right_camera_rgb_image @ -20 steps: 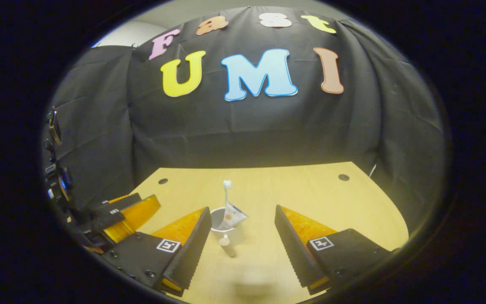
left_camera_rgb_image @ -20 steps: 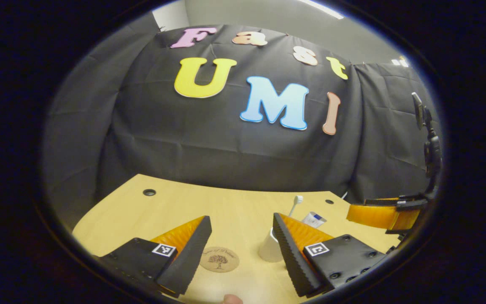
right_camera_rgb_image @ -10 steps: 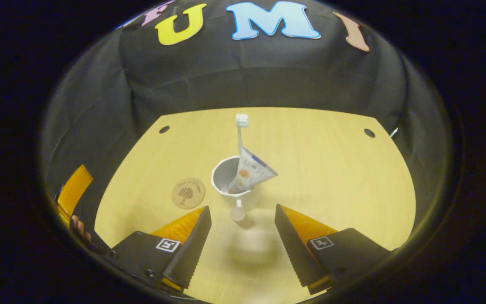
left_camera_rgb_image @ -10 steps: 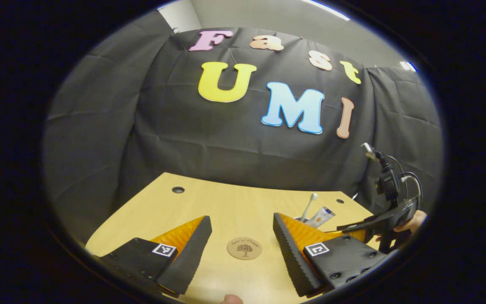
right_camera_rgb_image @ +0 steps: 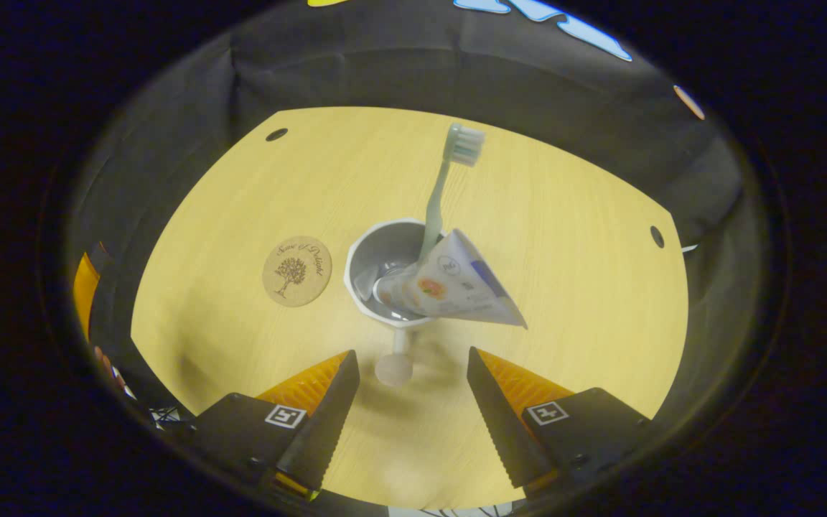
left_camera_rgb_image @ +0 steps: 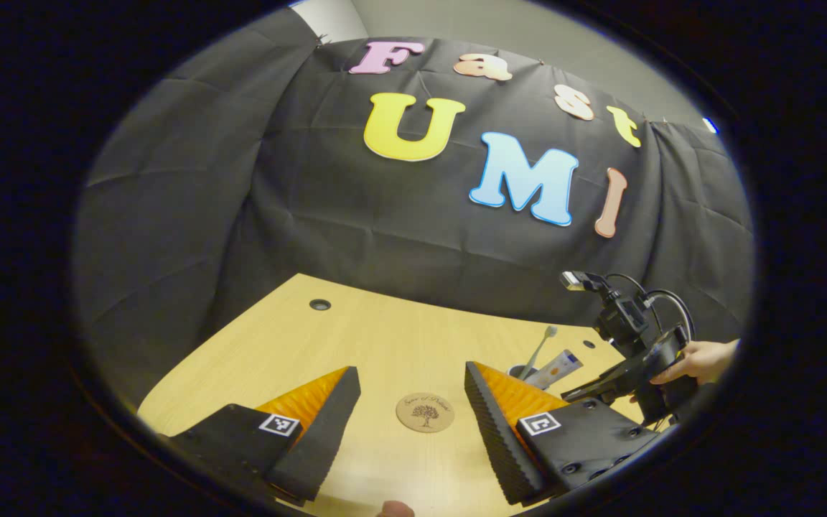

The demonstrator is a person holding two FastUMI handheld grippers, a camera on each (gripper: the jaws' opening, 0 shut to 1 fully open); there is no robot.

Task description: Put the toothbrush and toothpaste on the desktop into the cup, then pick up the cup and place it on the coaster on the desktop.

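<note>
A white cup (right_camera_rgb_image: 363, 253) stands on the wooden desktop (right_camera_rgb_image: 571, 208). In it are a toothbrush (right_camera_rgb_image: 436, 194), head up, and a toothpaste tube (right_camera_rgb_image: 449, 289) that leans out over the rim. The cup's handle (right_camera_rgb_image: 394, 368) points at my right gripper (right_camera_rgb_image: 410, 357), which hovers open above the cup and looks down on it. A round cork coaster (right_camera_rgb_image: 297, 271) lies bare just left of the cup. In the left gripper view the coaster (left_camera_rgb_image: 425, 412) lies beyond my open left gripper (left_camera_rgb_image: 409, 372), and the toothbrush (left_camera_rgb_image: 539, 348) and tube (left_camera_rgb_image: 555, 368) rise behind its right finger.
A hand (left_camera_rgb_image: 697, 357) holds the right gripper at the right of the left gripper view. The desktop has cable holes at its far corners (right_camera_rgb_image: 276, 134) (right_camera_rgb_image: 656, 236). Black cloth walls close it in at the back and sides.
My right gripper has risen and tipped down over the cup, which now shows larger and from above. The left gripper has shifted so the coaster sits between its fingers. Both stayed open.
</note>
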